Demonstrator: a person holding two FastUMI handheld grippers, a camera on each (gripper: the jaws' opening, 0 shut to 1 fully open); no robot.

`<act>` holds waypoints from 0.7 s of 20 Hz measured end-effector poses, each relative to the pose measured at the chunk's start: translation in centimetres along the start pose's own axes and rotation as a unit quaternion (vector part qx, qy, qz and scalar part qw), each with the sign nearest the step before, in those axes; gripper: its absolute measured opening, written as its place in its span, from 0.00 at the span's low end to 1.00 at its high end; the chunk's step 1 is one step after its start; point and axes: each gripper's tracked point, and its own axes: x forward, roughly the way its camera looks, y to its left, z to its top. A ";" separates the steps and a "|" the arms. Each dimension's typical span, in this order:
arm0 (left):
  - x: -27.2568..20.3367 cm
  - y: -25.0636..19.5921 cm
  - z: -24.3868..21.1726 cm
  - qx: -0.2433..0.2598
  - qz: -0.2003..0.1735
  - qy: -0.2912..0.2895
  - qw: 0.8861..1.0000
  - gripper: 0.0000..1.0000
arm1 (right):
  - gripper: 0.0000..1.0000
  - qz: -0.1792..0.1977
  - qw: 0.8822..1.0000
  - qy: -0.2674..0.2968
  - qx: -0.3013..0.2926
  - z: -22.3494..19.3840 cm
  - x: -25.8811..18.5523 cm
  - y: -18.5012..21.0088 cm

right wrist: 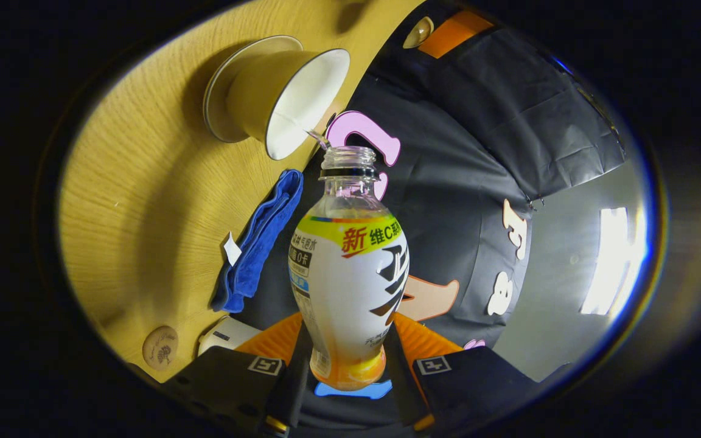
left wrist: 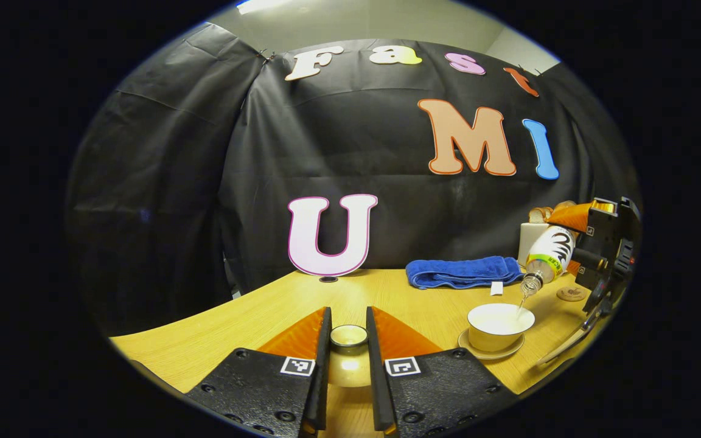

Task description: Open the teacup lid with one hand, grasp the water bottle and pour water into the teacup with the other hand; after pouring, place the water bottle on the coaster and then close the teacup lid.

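While the left gripper (left wrist: pixel 348 365) sat lowest in the left gripper view, its two black fingers were closed on the teacup lid (left wrist: pixel 348 336), pressing the small round knob from both sides; the lid's lower part was hidden between the fingers and hard to make out. Beyond it stretched the wooden table (left wrist: pixel 247 316). To the right stood the teacup (left wrist: pixel 499 325), open and white inside, on its saucer (left wrist: pixel 489 351), whose rim showed only partly beneath the cup. Above the cup hung the water bottle (left wrist: pixel 546 252), tilted mouth-down, with a thin stream running from its neck into the cup. The right gripper (left wrist: pixel 591 258) held the bottle's body (its far side was cut off at the edge of the picture). Just past the cup lay the round coaster (left wrist: pixel 571 294), bare, and farther back a folded blue towel (left wrist: pixel 463 272) with a pale box (left wrist: pixel 530 240) behind the bottle, mostly covered.

In the right gripper view, the right gripper (right wrist: pixel 348 371) clamped the water bottle (right wrist: pixel 350 267) low on its body, both fingers against it. The bottle's open mouth pointed at the teacup (right wrist: pixel 289 97), where the water thread was barely visible. The coaster (right wrist: pixel 160 348) lay near the edge, well apart from the cup, with the towel (right wrist: pixel 259 240) between.
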 end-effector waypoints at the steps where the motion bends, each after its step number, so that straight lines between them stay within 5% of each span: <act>1: 0.0 0.0 0.0 0.000 0.000 0.000 1.000 0.27 | 0.65 0.000 1.000 -0.001 0.002 0.0 0.0 -0.1; 8: 0.0 0.0 0.0 0.000 0.000 0.001 1.000 0.27 | 0.65 0.000 1.000 -0.006 -0.008 0.3 -0.1 -0.3; 14: 0.0 0.0 0.0 0.000 -0.001 0.000 1.000 0.28 | 0.66 0.067 0.994 0.004 0.082 0.6 -0.8 2.6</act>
